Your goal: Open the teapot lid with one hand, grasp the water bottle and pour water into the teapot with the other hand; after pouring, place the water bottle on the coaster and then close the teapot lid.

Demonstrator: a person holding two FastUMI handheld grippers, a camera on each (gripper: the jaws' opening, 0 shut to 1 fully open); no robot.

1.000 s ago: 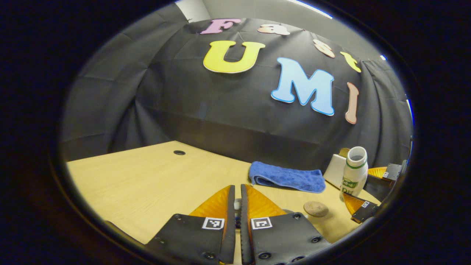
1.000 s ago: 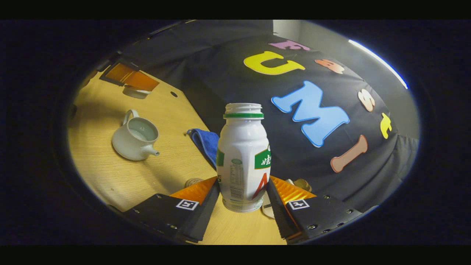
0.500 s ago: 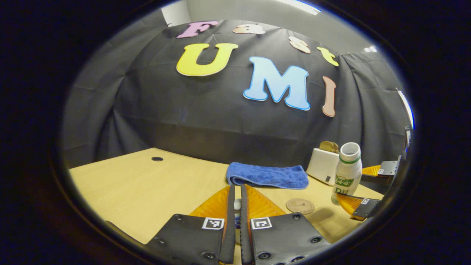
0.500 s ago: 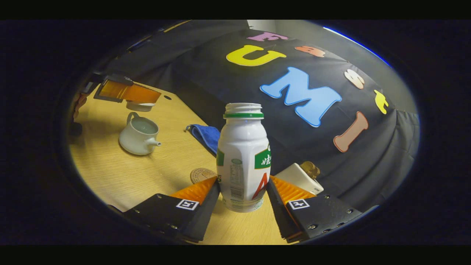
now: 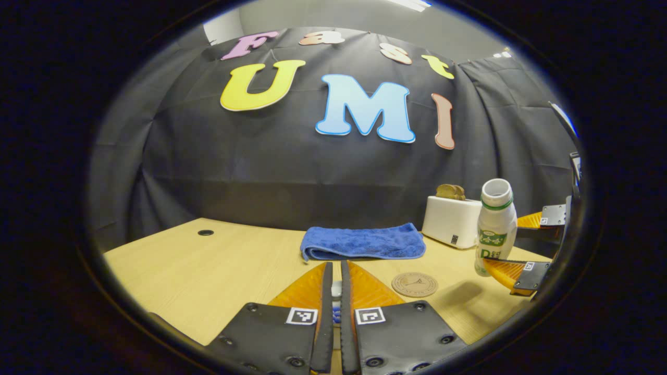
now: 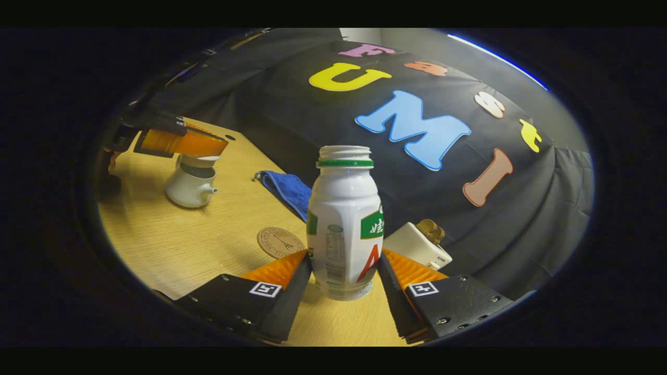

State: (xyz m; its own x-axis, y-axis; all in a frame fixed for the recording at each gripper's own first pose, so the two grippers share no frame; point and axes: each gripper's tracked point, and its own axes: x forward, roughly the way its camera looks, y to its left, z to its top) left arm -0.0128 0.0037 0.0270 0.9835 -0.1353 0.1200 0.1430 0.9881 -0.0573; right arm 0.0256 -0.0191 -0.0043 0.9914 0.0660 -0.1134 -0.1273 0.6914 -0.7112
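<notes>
Pale wooden tabletop (image 6: 172,250) carries a round cork coaster (image 6: 281,242); just right of it, the right gripper (image 6: 344,273) clamps the white plastic water bottle (image 6: 344,224), capless and upright. Pouring looks finished; next, set it on the coaster. Far left of the coaster, right gripper view shows the left gripper (image 6: 180,143) over the white ceramic teapot (image 6: 190,185), pinching its white lid (image 6: 198,160); left gripper view shows fingers (image 5: 312,289) nearly together.
</notes>
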